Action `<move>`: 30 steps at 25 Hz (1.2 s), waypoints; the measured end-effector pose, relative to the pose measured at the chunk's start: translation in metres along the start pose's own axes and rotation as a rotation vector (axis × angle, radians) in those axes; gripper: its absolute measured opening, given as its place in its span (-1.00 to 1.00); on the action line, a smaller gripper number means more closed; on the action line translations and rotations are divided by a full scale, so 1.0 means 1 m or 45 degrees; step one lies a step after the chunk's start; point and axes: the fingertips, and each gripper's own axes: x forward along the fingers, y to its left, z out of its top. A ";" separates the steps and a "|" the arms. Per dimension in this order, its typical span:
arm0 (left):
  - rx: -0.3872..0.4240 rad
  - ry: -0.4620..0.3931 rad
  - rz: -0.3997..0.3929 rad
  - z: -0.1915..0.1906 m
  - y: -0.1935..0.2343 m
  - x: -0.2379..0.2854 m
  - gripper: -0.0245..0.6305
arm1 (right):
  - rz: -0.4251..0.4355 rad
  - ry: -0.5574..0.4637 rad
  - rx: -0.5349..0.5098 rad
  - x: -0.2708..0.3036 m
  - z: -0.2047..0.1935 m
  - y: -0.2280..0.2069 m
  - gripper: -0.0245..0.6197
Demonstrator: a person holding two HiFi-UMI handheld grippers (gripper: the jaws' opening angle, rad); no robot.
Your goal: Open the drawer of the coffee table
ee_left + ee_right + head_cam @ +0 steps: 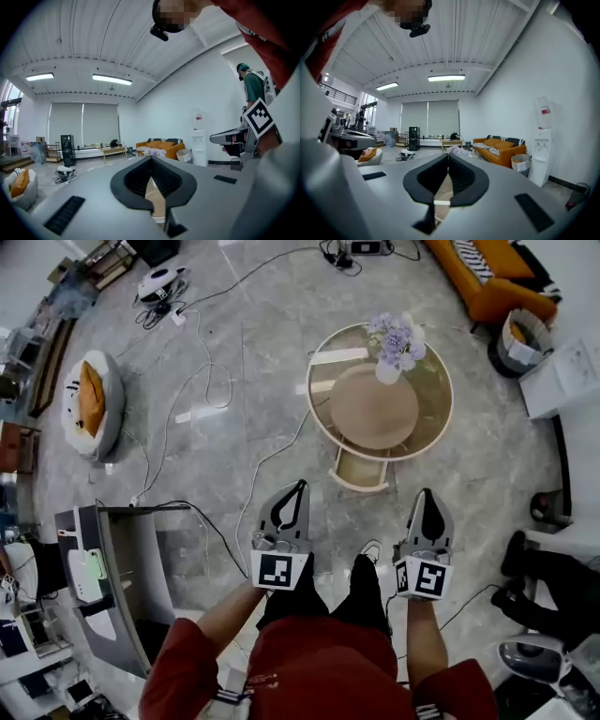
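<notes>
The round coffee table (314, 413) stands on the marble floor ahead of me, with a vase of pale purple flowers (395, 341) on top. Its cream drawer (361, 471) juts out of the near side, pulled open. My left gripper (301, 485) and right gripper (426, 491) are both held high near my chest, well short of the table, pointing towards it. Both are shut with nothing between the jaws. In the left gripper view the left gripper (151, 159) points across the room, and the right gripper (448, 154) does the same in the right gripper view.
Cables (211, 381) trail across the floor left of the table. An orange sofa (492, 277) and a white basket (525, 338) are at the back right. A bean-bag seat (94, 404) and a grey desk (127, 568) stand at the left. Another person (553, 582) stands at the right.
</notes>
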 end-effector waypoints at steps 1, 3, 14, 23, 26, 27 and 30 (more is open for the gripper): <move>-0.012 -0.014 0.007 0.020 0.004 -0.005 -0.88 | 0.002 -0.024 -0.012 -0.001 0.023 0.001 -0.86; -0.028 -0.043 0.027 0.053 0.011 -0.016 -0.88 | 0.005 -0.066 -0.028 -0.006 0.063 0.006 -0.86; 0.007 -0.251 0.108 0.136 0.035 -0.043 -0.88 | -0.003 -0.206 -0.015 -0.038 0.164 0.015 -0.86; 0.016 -0.284 0.114 0.136 0.040 -0.045 -0.88 | -0.014 -0.179 -0.061 -0.042 0.158 0.016 -0.86; 0.006 -0.280 0.113 0.132 0.036 -0.049 -0.88 | -0.020 -0.170 -0.067 -0.046 0.153 0.015 -0.86; 0.005 -0.276 0.110 0.130 0.034 -0.050 -0.88 | -0.024 -0.166 -0.065 -0.047 0.151 0.013 -0.86; -0.002 -0.302 0.094 0.129 0.030 -0.050 -0.88 | -0.049 -0.159 -0.060 -0.049 0.145 0.006 -0.86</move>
